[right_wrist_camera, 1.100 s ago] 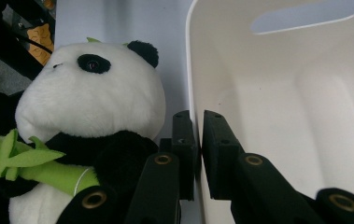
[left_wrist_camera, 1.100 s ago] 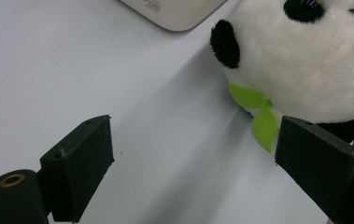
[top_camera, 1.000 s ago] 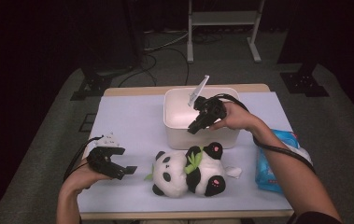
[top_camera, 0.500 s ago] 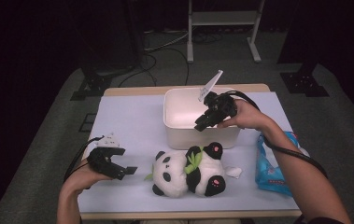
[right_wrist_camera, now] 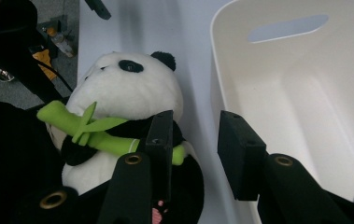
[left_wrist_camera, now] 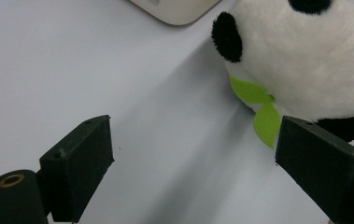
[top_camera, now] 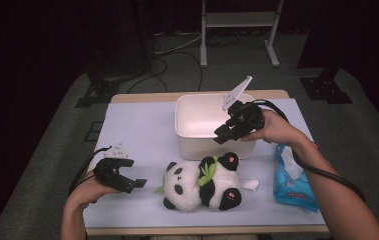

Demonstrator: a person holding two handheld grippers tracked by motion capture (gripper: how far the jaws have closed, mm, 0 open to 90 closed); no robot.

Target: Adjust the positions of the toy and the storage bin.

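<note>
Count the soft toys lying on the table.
1: a black-and-white plush panda holding green bamboo, lying on the pale table cover in front of the cream plastic bin.

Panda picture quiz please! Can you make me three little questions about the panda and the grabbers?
1. True or false: the panda toy lies inside the white tub.
2. Which gripper hovers over the tub's near rim: A) left gripper B) right gripper?
3. What green thing does the panda hug?

Key:
1. False. It lies on the table, in front of the tub.
2. B. Its jaws have just been opening, with nothing between them.
3. A bamboo stalk.
</note>
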